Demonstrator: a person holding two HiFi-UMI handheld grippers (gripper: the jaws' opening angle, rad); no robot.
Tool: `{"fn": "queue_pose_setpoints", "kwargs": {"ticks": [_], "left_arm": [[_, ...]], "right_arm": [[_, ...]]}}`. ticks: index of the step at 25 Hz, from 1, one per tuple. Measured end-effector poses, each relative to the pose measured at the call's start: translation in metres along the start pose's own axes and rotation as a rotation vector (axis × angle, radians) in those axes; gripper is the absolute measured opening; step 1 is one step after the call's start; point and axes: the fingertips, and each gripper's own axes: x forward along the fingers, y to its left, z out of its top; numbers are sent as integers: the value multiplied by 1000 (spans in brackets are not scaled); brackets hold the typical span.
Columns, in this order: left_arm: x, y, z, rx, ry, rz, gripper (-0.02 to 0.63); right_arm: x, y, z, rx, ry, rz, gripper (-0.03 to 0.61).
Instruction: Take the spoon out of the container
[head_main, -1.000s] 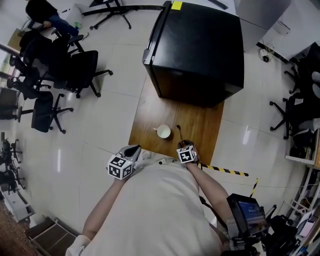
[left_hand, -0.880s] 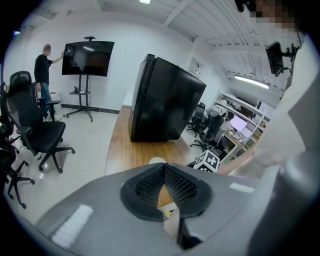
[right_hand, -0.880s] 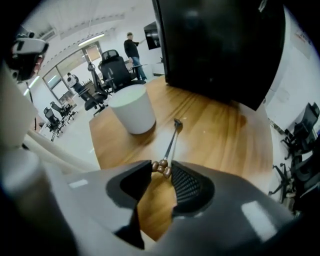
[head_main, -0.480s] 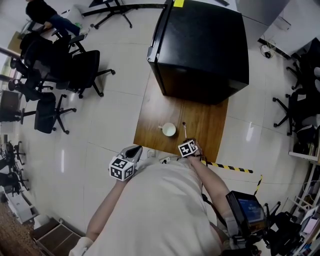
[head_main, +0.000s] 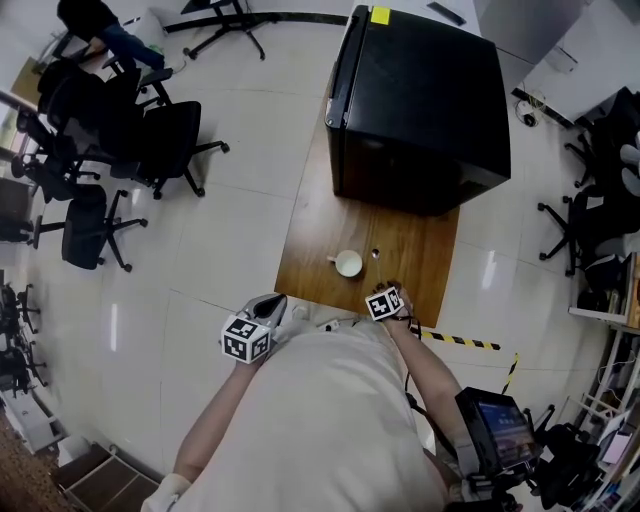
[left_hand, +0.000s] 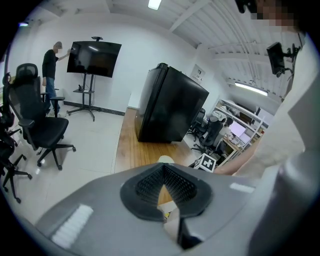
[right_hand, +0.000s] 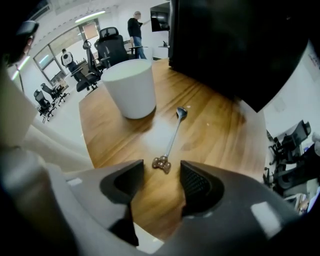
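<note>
The right gripper (right_hand: 161, 176) hovers over the bench's (right_hand: 220, 135) near edge, its jaws opening with nothing pressed between them. The spoon (right_hand: 173, 134) lies flat on the wood just ahead of them (ornamented handle end nearest the jaws), out of the white cup (right_hand: 131, 87) and beside it. The left gripper (left_hand: 164, 172) hangs off the near left corner, jaws together and empty.

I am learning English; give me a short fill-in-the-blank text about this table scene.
1. The slim metal spoon lies on the brown wooden table, not in the ____ round cup.
2. The large box-shaped cabinet beyond the cup is ____.
3. The jaws of the left claw are ____.
Missing words: white; black; shut.
</note>
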Motion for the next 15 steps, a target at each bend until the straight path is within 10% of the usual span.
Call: {"fn": "queue_pose_setpoints", "kwargs": {"ticks": [15], "left_arm": [[8, 16, -23, 44, -29, -232, -3]], "right_arm": [[-96, 35, -24, 398, -137, -148, 194]]}}
